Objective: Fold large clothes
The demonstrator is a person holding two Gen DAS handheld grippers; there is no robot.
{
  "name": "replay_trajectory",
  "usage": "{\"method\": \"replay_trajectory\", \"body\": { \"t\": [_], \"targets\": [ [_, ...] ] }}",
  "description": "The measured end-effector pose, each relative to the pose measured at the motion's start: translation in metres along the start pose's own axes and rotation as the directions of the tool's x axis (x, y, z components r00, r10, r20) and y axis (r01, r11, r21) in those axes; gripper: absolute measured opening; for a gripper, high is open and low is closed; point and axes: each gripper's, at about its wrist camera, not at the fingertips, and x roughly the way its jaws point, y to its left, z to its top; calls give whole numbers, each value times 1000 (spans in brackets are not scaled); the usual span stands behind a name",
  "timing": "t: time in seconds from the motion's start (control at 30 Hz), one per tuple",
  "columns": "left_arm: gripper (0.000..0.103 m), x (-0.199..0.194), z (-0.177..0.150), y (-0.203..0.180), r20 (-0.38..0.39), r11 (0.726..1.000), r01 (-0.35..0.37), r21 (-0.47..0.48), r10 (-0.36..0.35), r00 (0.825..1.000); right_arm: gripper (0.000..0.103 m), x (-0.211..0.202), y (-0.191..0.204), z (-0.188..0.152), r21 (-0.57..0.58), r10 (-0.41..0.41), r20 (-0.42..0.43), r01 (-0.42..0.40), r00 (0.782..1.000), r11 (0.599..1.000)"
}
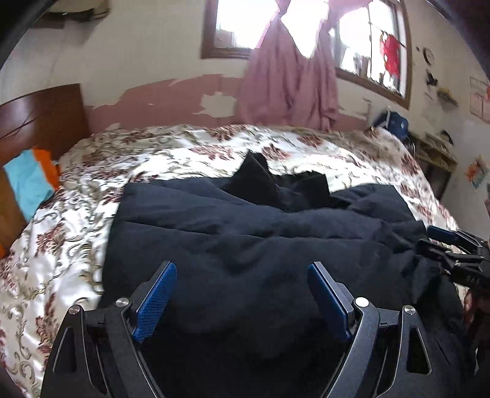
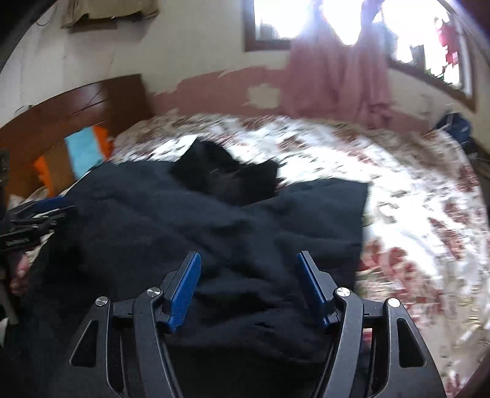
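Looking down both wrists, you have a large dark garment (image 1: 245, 232) spread across the near half of a bed covered by a floral quilt (image 1: 92, 171). The garment lies in soft, wide folds, with a blacker bunched part (image 1: 260, 177) rising at its far edge, about midway along.

Your left gripper (image 1: 242, 275) stands with its jaws wide apart above the near part of the garment; the blue pads (image 1: 154, 303) press on nothing, and no cloth sits between them. Your right gripper (image 2: 249, 266) also has its jaws apart, with the dark cloth lying beneath and nothing pinched. In the left wrist view that right gripper shows at the right edge, over the garment's right side; in the right wrist view the left gripper appears at the left edge, with part of your hand (image 2: 20, 272) behind it.

Beyond the bed, a wooden headboard (image 1: 39, 119) stands at the far left, with turquoise and orange cloth (image 1: 30, 180) beside it. A pink curtain (image 1: 288, 79) hangs against the far wall between two bright windows (image 1: 239, 21). The right wrist view is blurred, mostly over the quilt.
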Motion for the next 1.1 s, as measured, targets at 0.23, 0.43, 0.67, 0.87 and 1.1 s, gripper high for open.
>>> {"method": "replay_trajectory", "body": {
  "t": [0.23,0.43,0.67,0.87,1.1],
  "targets": [
    [90,32,-19,-14,-83,988,-66,141,78,993,59,46,5,-25,31,28,-101,-25,994,999],
    [92,42,-38,-15,-33,976,-111,190,120,992,59,65,17,-44,-30,-28,-112,24,993,999],
    [93,53,-47,-19,-17,966,-157,207,164,986,60,74,18,-50,-30,-37,-116,34,993,999],
    [93,60,-50,-21,-15,961,-173,217,180,983,60,80,18,-52,-31,-42,-103,39,994,999],
    [98,44,-33,-5,-108,975,-20,220,45,993,66,64,12,-43,-6,33,-100,-34,994,999]
  ]
}}
